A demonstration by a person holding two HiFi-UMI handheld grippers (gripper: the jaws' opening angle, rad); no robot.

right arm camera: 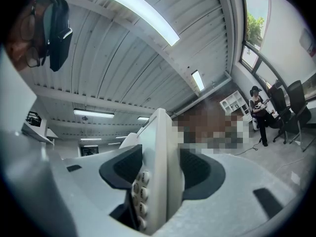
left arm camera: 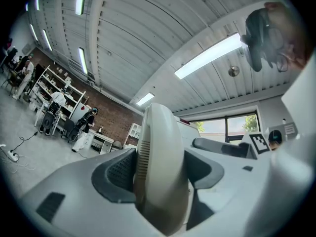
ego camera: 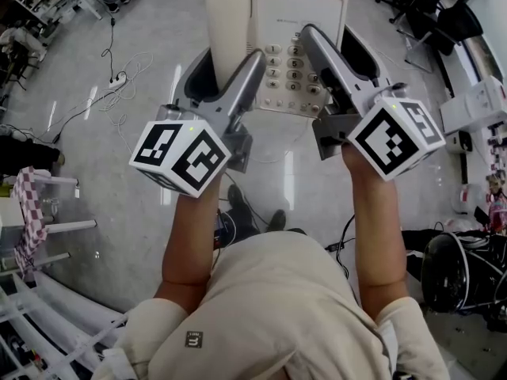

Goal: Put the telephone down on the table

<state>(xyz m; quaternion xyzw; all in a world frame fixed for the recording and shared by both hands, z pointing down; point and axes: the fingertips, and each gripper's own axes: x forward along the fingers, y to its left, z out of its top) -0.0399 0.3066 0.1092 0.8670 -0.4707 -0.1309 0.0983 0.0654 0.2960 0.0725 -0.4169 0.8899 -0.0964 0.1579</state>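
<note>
A cream desk telephone [ego camera: 295, 22] with a keypad [ego camera: 291, 70] and its handset [ego camera: 226, 18] on the left side is held up in the air over the floor. My left gripper [ego camera: 226, 66] is shut on the handset side; in the left gripper view the handset [left arm camera: 160, 132] fills the gap between the dark pads [left arm camera: 118, 169]. My right gripper [ego camera: 339, 50] is shut on the telephone's right edge; the right gripper view shows that edge [right arm camera: 165, 147] and the keys [right arm camera: 140, 191] between the jaws. No table top shows under the telephone.
Below lies a shiny grey floor with a power strip and cables [ego camera: 111, 79]. A checkered cloth [ego camera: 28, 212] on a white frame stands at the left. Office chairs [ego camera: 420, 6] and a black round object [ego camera: 447, 271] are at the right. People [left arm camera: 89, 118] stand by distant shelves.
</note>
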